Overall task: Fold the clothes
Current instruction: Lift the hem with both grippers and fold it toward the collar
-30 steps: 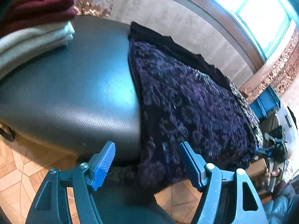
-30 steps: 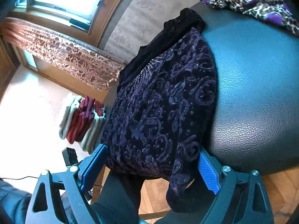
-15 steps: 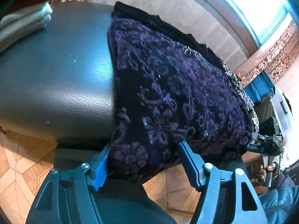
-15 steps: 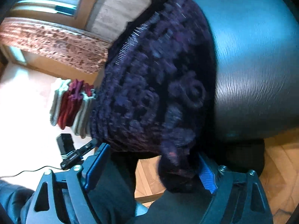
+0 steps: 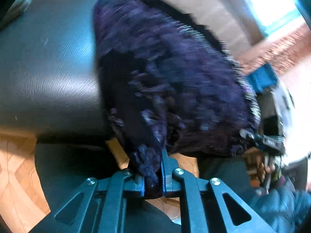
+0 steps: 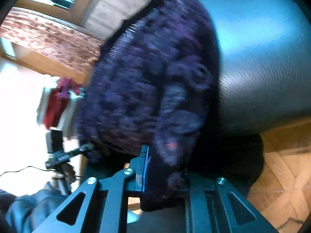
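A dark purple patterned garment (image 5: 165,73) lies across a dark leather-topped table (image 5: 48,62), its near edge hanging over the front. My left gripper (image 5: 153,182) is shut on the garment's near left corner. In the right wrist view the same garment (image 6: 147,81) fills the middle, and my right gripper (image 6: 165,180) is shut on its near right corner. The other hand-held gripper shows small at the right edge of the left view (image 5: 266,141) and at the left of the right view (image 6: 66,155). Both views are blurred by motion.
A stack of folded white and red clothes (image 6: 56,104) sits at the table's far left end. Behind the table are a wall, a window (image 5: 272,9) and patterned curtains (image 6: 48,36). Wooden parquet floor (image 6: 281,174) lies below the table edge. A blue box (image 5: 262,77) stands at the right.
Both grippers went from open beside the garment's hanging edge to shut on its near corners. The cameras have moved in closer and the picture is now blurred.
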The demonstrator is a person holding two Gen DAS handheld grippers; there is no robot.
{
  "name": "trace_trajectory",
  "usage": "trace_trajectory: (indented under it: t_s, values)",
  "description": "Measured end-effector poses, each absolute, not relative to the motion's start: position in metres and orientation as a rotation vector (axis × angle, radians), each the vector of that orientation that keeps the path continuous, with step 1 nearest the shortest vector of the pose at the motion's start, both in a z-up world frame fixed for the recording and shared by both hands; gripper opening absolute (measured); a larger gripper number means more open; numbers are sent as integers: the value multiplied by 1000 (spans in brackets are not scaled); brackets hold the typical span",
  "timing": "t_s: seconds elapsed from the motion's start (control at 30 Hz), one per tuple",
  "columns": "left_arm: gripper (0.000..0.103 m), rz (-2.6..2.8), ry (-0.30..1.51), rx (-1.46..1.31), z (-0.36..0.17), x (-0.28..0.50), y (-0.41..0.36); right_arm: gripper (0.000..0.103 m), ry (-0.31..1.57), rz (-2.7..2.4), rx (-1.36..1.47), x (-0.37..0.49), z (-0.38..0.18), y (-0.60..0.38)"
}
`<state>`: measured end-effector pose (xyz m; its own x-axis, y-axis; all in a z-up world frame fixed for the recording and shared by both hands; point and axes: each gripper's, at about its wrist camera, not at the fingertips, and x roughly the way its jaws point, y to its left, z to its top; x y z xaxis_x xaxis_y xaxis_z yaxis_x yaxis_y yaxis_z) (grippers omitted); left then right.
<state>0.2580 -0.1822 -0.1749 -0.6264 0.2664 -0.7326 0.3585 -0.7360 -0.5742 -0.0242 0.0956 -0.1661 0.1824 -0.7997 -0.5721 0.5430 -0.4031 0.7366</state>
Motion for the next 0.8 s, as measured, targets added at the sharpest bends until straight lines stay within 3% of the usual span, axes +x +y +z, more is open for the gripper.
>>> trace_trajectory:
  t_s: [0.2, 0.37, 0.6, 0.8]
  values:
    - [9, -2718, 1311, 979, -118, 276, -207, 15, -318, -1465, 1211, -26, -131, 90]
    - [9, -2837, 1357, 711, -73, 259, -235, 15, -388, -1451, 1111, -49, -98, 68]
    - [9, -2855, 1322, 492, -37, 181, -311, 15, -439, -1507, 971, -123, -51, 15]
    - [9, -2659, 1302, 490, -55, 90, -389, 17, -452, -1607, 931, -221, -33, -50]
